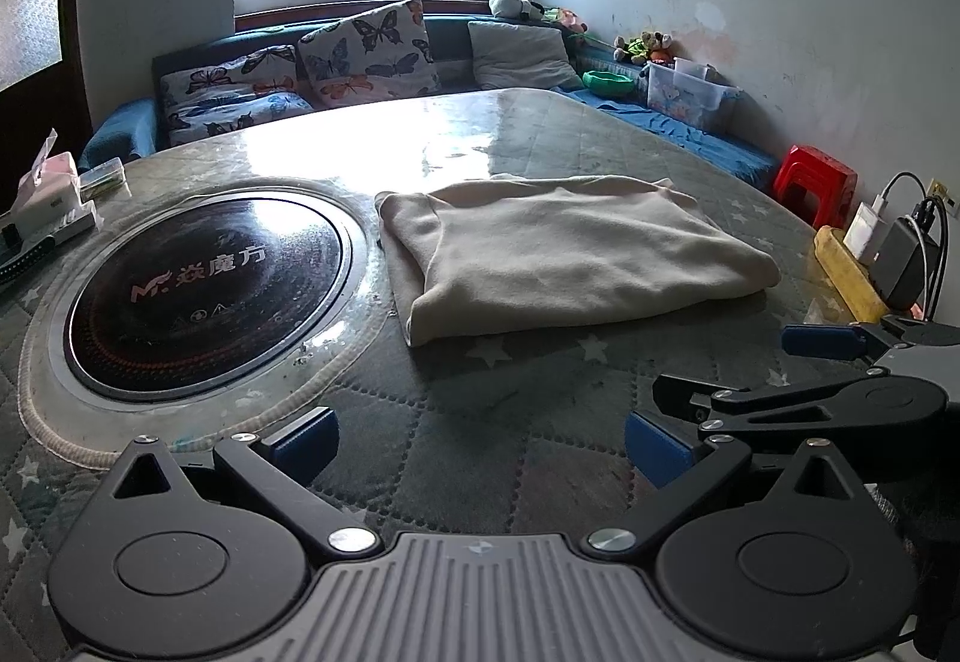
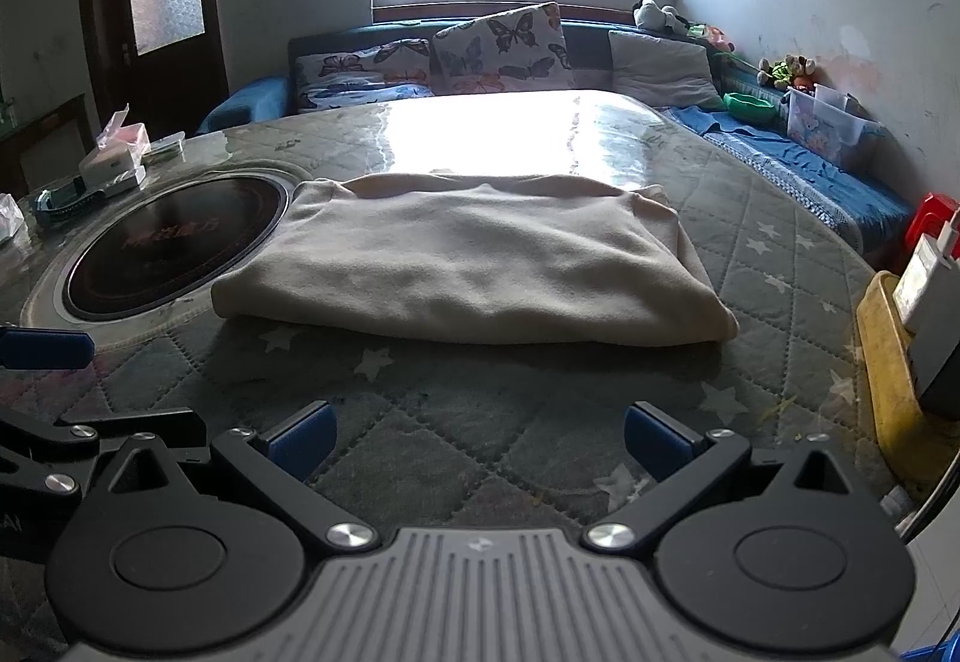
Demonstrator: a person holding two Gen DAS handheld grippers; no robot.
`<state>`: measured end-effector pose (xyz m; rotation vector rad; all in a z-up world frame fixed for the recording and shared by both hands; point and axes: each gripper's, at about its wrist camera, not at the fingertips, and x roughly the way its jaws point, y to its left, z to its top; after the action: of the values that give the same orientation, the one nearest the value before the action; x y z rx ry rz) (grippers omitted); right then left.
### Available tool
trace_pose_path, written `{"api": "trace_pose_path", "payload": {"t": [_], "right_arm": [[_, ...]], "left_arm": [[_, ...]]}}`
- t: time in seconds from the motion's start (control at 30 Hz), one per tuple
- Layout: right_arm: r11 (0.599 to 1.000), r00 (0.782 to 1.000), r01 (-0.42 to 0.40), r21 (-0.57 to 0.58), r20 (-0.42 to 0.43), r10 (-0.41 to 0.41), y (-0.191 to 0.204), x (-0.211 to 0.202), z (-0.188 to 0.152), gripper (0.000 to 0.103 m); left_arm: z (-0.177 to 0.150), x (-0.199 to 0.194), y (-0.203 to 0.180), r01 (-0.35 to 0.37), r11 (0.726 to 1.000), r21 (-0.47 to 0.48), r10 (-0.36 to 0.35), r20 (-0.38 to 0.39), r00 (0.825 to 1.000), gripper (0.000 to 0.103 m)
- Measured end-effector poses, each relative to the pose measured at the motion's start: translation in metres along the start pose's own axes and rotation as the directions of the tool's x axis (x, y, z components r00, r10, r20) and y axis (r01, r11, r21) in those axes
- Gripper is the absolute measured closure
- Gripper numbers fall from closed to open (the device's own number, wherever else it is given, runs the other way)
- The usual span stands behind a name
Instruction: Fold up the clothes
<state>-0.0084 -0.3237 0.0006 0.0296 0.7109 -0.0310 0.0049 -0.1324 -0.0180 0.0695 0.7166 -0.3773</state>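
Left wrist view: the cream garment (image 1: pixel 564 248) lies folded into a thick rectangular bundle on the quilted table cover (image 1: pixel 468 458), just right of the round black cooktop (image 1: pixel 207 281) set into the table.
Garment surface: soft, fleecy, plain cream, with a rounded fold along the near edge and the right side; several layers show at the left end and along the far edge.
Right wrist view: the same garment (image 2: pixel 474 266) fills the middle, its left end touching or nearly touching the cooktop (image 2: pixel 174 248) rim; which one is hard to tell.
Left gripper (image 1: pixel 480 446): low over the cover on the near side of the garment, blue fingers spread wide, nothing between them, clear of the cloth.
Right gripper (image 2: pixel 477 443): also near side of the garment, fingers released and wide apart, grasping nothing.
Grippers together: each shows at the edge of the other's view, side by side.
Right of the garment: a yellow tray (image 2: pixel 888 380) at the table edge holding chargers.
Left of the cooktop: a tissue box (image 1: pixel 51 194) and small clutter.
Beyond the garment: a bare, glossy stretch of table, then butterfly cushions (image 1: pixel 366 50) under the window.
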Motion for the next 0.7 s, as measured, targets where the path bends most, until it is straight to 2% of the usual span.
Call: {"api": "trace_pose_path", "payload": {"t": [0.7], "right_arm": [[1.0,1.0,0.005,0.003,-0.008,-0.005,-0.0005,0.0048,0.0048,0.0]], "left_arm": [[0.0048,0.0067,0.0016,0.006,1.0,-0.004,-0.006,-0.006,1.0,0.0]]}}
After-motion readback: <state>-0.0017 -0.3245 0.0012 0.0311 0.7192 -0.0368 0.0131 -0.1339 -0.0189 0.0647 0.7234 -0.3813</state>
